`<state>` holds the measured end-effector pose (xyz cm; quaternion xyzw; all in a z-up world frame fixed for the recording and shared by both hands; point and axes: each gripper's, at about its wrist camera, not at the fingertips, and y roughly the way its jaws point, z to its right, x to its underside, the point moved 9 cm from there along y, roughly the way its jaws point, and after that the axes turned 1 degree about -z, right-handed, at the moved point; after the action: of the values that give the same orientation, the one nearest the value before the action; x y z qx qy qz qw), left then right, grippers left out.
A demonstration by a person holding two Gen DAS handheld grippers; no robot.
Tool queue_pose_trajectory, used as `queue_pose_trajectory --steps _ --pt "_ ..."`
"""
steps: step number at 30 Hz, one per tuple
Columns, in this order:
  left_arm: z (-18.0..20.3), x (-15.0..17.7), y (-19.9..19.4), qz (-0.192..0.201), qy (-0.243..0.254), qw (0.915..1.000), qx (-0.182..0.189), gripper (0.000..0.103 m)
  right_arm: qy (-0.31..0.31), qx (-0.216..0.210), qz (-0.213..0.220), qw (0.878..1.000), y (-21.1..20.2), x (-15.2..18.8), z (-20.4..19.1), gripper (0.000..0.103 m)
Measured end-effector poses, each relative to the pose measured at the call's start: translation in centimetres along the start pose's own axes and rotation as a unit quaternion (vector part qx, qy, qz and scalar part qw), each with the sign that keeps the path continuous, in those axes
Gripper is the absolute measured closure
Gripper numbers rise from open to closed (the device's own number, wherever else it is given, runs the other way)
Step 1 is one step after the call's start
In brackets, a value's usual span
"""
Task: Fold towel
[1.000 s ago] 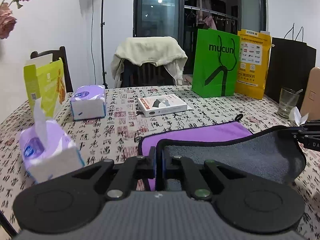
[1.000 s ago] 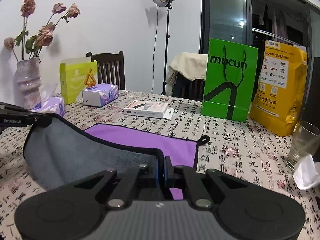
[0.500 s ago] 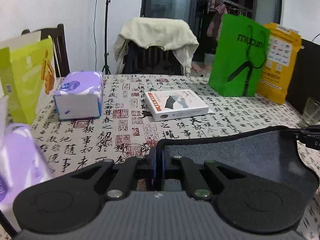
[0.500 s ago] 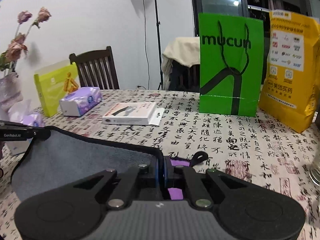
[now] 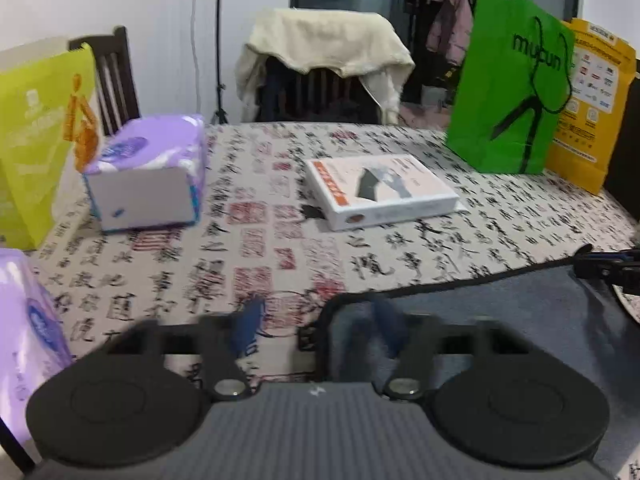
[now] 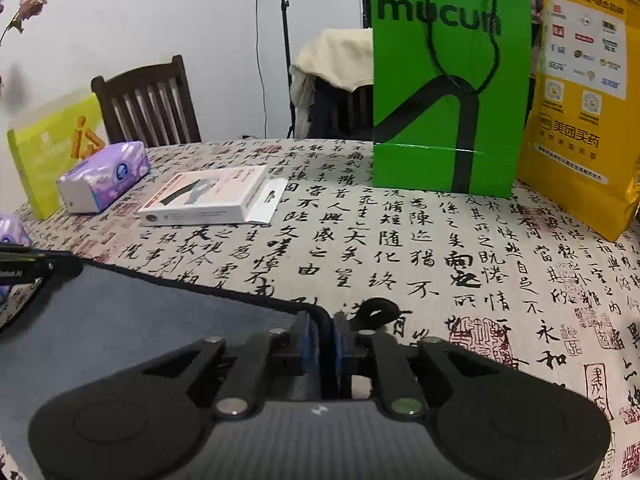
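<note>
The towel (image 5: 500, 320) shows its grey side with a black hem and lies low over the table in front of both grippers. My left gripper (image 5: 316, 320) is open, and the towel's left corner lies between its blue pads, loose. My right gripper (image 6: 322, 338) is shut on the towel's right corner (image 6: 316, 314), next to the black hanging loop (image 6: 374, 312). The grey towel (image 6: 140, 320) stretches leftward in the right wrist view to the left gripper's tip (image 6: 24, 266). The right gripper's tip (image 5: 612, 268) shows at the right edge of the left wrist view.
The table has a calligraphy-print cloth (image 6: 400, 240). On it are a white flat box (image 5: 380, 188), a purple tissue pack (image 5: 148, 172), another tissue pack (image 5: 24, 328) at near left, a lime box (image 5: 36, 136), a green bag (image 6: 448, 80) and a yellow bag (image 6: 584, 92). Chairs stand behind.
Both grippers carried the towel's near edge forward and down, so the purple side is now covered. The left gripper has opened and let go of its corner; the right stays shut.
</note>
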<state>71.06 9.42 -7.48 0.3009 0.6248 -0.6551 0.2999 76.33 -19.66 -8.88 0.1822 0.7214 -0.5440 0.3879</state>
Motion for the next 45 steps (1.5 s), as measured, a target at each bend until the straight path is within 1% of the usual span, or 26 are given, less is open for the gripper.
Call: queue_pose_trajectory --steps 1,3,5,7,9,16,23,27,29,34,38,45 --pt "-0.1 0.0 -0.2 0.003 0.001 1.0000 -0.002 0.027 0.004 -0.004 0.003 1.000 -0.2 -0.1 0.0 0.072" --pt "-0.4 0.0 -0.8 -0.001 -0.002 1.0000 0.001 0.023 0.004 -0.002 0.012 1.000 -0.8 -0.3 -0.1 0.059" --pt "-0.8 0.0 -1.7 0.005 -0.011 0.9999 -0.006 0.015 0.003 -0.001 0.019 1.000 -1.5 -0.6 -0.2 0.052" --pt "-0.9 0.2 -2.7 0.010 -0.011 0.9998 -0.011 0.012 0.007 0.000 0.027 1.000 -2.3 -0.8 -0.3 0.036" --pt "-0.8 0.5 -3.8 0.011 -0.005 0.9998 -0.012 0.011 0.008 0.004 0.035 0.999 -3.3 -0.8 -0.4 0.028" --pt "-0.2 1.3 -8.5 0.029 0.002 0.9995 -0.015 0.005 -0.004 0.005 0.044 0.999 -7.2 0.1 -1.6 0.024" --pt "0.9 3.0 -12.0 0.035 -0.009 0.9993 -0.010 0.005 -0.005 0.007 0.059 0.998 -11.0 1.7 -3.0 0.023" --pt "1.7 4.2 -13.9 0.041 -0.009 0.9991 -0.013 0.005 -0.001 0.006 0.073 0.997 -13.4 2.5 -3.8 0.022" --pt "1.7 5.0 -15.0 0.044 -0.014 0.9986 -0.024 0.004 -0.001 0.007 0.080 0.997 -14.7 2.9 -4.2 0.021" --pt "2.8 7.6 -18.3 0.067 -0.012 0.9974 -0.025 0.004 0.015 0.005 0.106 0.994 -17.8 4.3 -4.7 0.019" --pt "3.3 8.7 -20.4 0.086 -0.007 0.9958 -0.033 0.003 0.030 0.003 0.116 0.993 -19.6 5.7 -5.1 0.019" --pt "3.7 10.2 -23.6 0.114 -0.009 0.9926 -0.042 0.001 0.020 0.012 0.129 0.991 -22.3 8.1 -6.2 0.018"
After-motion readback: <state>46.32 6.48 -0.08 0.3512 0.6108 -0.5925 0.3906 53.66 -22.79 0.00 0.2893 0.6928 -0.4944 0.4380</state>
